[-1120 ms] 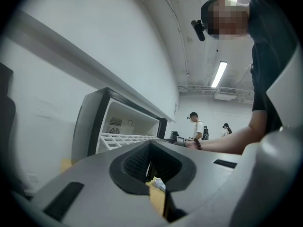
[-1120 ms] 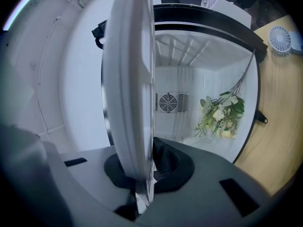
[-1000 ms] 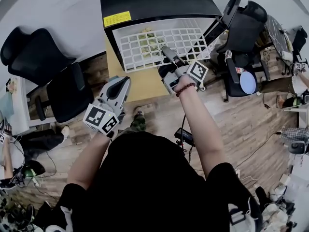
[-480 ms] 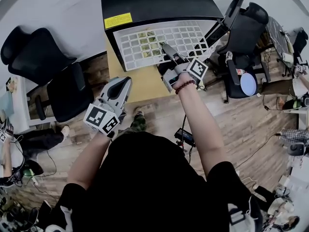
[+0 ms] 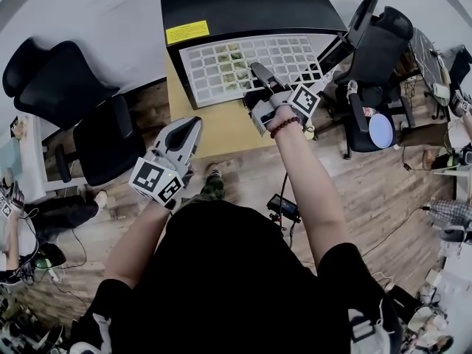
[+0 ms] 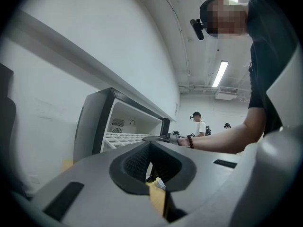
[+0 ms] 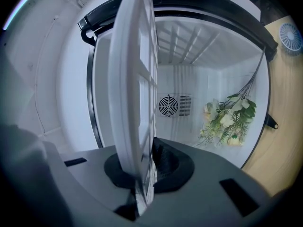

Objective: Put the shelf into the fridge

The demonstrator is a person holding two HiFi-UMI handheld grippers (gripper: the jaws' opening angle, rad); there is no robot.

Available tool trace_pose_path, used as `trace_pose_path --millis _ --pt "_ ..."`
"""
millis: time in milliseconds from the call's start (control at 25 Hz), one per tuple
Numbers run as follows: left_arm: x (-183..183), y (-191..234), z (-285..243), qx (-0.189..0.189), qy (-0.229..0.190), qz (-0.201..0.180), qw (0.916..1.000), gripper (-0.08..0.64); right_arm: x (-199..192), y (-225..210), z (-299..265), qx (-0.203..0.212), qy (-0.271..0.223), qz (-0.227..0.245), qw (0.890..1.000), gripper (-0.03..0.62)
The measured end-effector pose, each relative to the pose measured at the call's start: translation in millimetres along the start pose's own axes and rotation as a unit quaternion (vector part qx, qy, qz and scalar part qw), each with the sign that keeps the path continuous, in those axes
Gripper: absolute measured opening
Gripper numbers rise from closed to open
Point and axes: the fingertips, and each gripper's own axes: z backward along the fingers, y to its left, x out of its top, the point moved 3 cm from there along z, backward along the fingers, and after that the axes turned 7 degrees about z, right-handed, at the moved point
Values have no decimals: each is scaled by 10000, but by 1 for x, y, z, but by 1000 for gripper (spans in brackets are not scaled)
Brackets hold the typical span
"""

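the shelf (image 5: 243, 61) has slid further into the fridge (image 5: 236, 6) than a second ago, and the right arm has stretched forward with it. on the left, the left hand-held gripper (image 5: 186, 126) hangs low and well back from the fridge, its dark ribbed pads pressed together on nothing. the shelf is a flat white plastic lattice of small square cells with a thicker rim, and it looks stiff. it lies level at the cabinet's mouth, its wider side across the opening; how much of it remains outside i cannot tell. through the cells shows a bunch of pale flowers (image 7: 227, 119) lower down in the smooth white cabinet, and a round fan grille (image 7: 168, 105) sits on the back wall. the right hand-held gripper (image 5: 259, 71) is clenched on the shelf's near rim, right of its middle, so the lattice reaches straight ahead of the jaws into the cabinet. the right arm is much the nearer. i judge the remaining push runs straight inward along that line.
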Motion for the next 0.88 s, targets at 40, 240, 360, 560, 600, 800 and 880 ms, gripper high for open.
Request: trace_pose_path --millis 40,240,360,560,600,800,880 --pt "0 0 0 -11 7 -17 10000 20 0 0 -1 13 -5 -8 10000 35" --pt "1 1 -2 -28 3 -10 10000 20 0 -3 -6 27 -20 -57 10000 35" --pt "2 1 -2 -32 -7 -20 10000 20 2 -3 -11 27 -6 -55 10000 37" --pt "2 4 2 -20 -5 -28 10000 20 6 -4 -20 -28 26 -29 10000 37" --pt "4 6 1 -5 -7 -8 10000 20 8 -4 -25 -39 30 -30 10000 37" --pt "5 7 4 -26 8 -48 10000 20 10 -6 -31 -4 28 -38 10000 37" --pt "5 9 4 -18 4 -41 10000 20 10 -6 -33 2 22 -54 10000 37"
